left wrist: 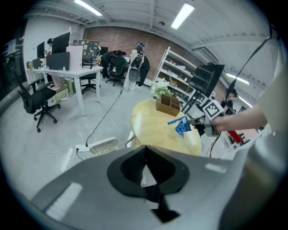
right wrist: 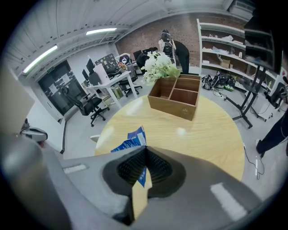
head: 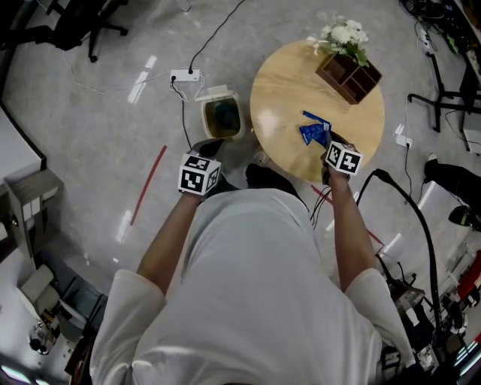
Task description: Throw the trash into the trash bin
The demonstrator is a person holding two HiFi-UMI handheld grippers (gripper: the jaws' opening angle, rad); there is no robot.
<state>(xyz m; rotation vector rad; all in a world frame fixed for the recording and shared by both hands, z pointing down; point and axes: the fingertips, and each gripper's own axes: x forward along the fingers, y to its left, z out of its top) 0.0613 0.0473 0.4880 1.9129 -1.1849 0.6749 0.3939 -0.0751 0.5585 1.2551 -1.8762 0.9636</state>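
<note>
in the head view, the jaws of the left gripper (head: 204, 150) and the right gripper (head: 329, 147) are hidden under their marker cubes (head: 198, 174). the 5 o'clock end of the blue wrapper (head: 314, 132) is covered by the right gripper. the contents of the trash bin (head: 222, 117) cannot be told. an office chair (head: 83, 22) at 11 o'clock is cut off by the top edge.

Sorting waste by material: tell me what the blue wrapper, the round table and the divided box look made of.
The blue wrapper is probably thin plastic or foil film: it is creased and printed. The round table looks like light wood or wood-look laminate, smooth with a sheen: grain lines and glare show. The divided box is likely darker brown wood, matte, with thin flat panels.
</note>
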